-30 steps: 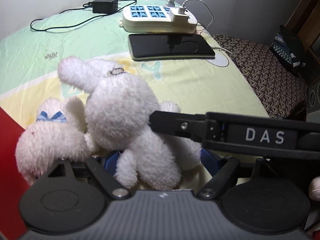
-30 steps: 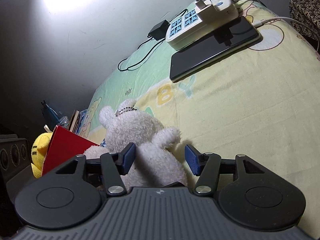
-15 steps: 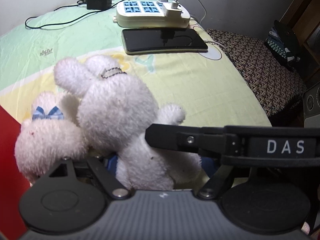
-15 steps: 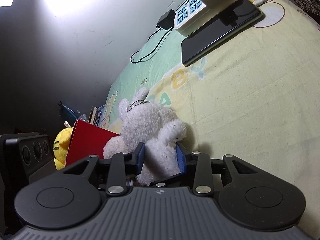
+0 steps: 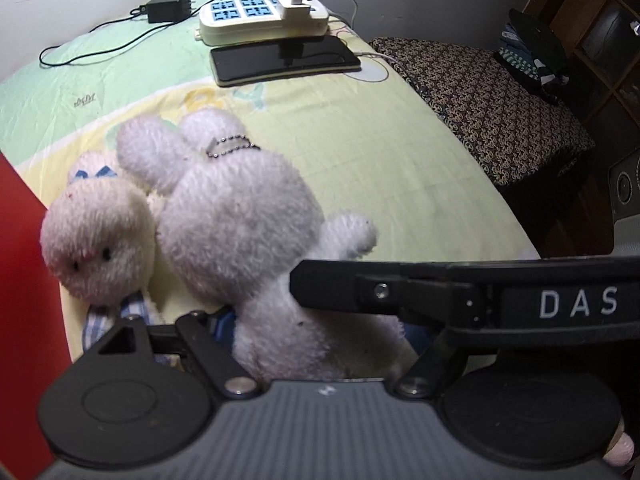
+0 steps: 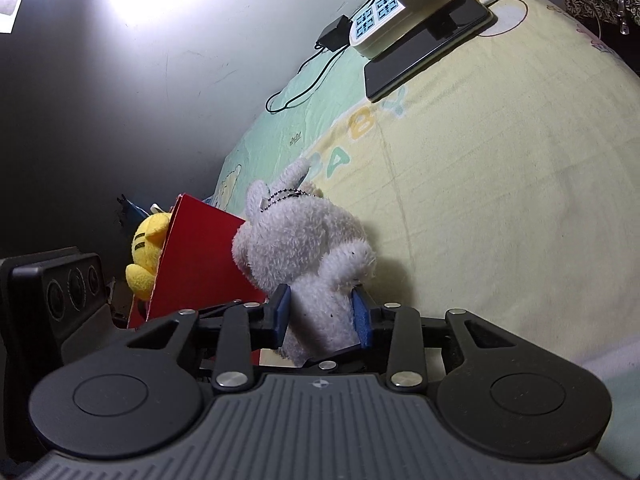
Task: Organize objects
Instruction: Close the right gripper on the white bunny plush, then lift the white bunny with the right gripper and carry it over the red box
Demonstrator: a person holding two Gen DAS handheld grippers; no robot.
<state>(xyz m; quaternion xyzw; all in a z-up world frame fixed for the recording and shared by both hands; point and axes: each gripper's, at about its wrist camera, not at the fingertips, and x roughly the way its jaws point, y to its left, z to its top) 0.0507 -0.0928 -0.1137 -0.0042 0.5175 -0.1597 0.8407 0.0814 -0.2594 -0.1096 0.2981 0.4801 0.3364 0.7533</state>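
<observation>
Left wrist view — left gripper (image 5: pixel 316 328): its blue pads are mostly hidden by fur; the lower body of the grey-white plush rabbit (image 5: pixel 240 216) sits between them; the jaws are drawn in on that body
Left wrist view — grey-white plush rabbit: lies face-down on the bed sheet (image 5: pixel 400 160), ears pointing away from the camera; a ball chain (image 5: pixel 232 145) hangs at the top of its head; one arm sticks out to the right
Left wrist view — right gripper: one black finger (image 5: pixel 460 292) marked "DAS" crosses in front of the rabbit's body from the right
Left wrist view — small white plush rabbit (image 5: pixel 96 248): touching the larger one on its left, face up, blue checked bow by its ear; a red box (image 5: pixel 24 300) stands at the left edge
Left wrist view — far end of bed: power strip (image 5: pixel 264 20) with a charger plugged in; a dark phone (image 5: pixel 284 60) just in front of it; a black adapter (image 5: pixel 168 8) to the left
Right wrist view — right gripper (image 6: pixel 320 320): both blue pads press the plush rabbit's (image 6: pixel 308 248) lower body from either side; pinching it
Right wrist view — surroundings: the red box (image 6: pixel 196 264) touches the rabbit on the left; a yellow plush toy (image 6: pixel 146 252) sits behind the box; the phone (image 6: pixel 424 52) and power strip (image 6: pixel 400 4) lie well apart, at the far end of the sheet (image 6: pixel 500 180)
</observation>
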